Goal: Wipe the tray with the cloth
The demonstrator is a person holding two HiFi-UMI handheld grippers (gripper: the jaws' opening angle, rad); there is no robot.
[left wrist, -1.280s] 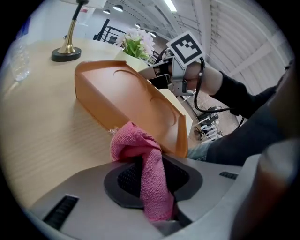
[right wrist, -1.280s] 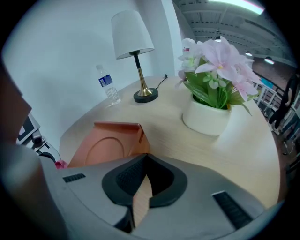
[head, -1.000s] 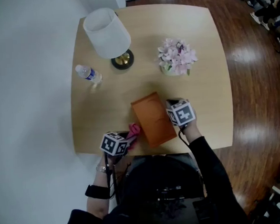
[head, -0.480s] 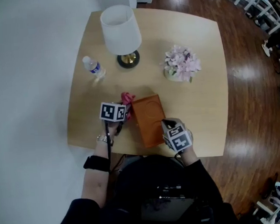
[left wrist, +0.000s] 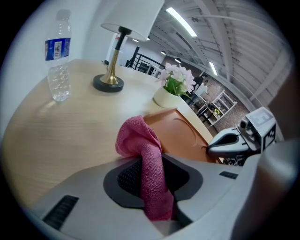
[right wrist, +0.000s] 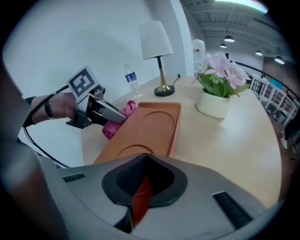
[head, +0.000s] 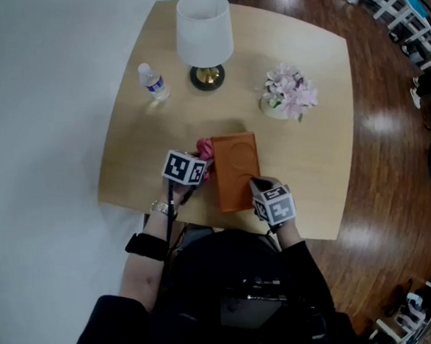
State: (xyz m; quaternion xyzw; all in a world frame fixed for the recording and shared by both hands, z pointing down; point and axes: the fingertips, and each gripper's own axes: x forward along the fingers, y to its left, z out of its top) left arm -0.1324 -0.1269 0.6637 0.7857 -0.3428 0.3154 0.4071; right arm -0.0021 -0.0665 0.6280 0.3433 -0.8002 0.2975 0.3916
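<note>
**A:** Where do things stand?

**B:** The tray lies near the six o'clock edge of the table. The right gripper is clamped on its near rim, around five o'clock. The left gripper pinches the pink cloth, just beside the tray's nine o'clock side.

**A:** And the wipe?

**B:** I'd hold the tray firm, carry the cloth over the rim toward three o'clock, press it flat, and sweep long strokes through both round recesses.
</note>
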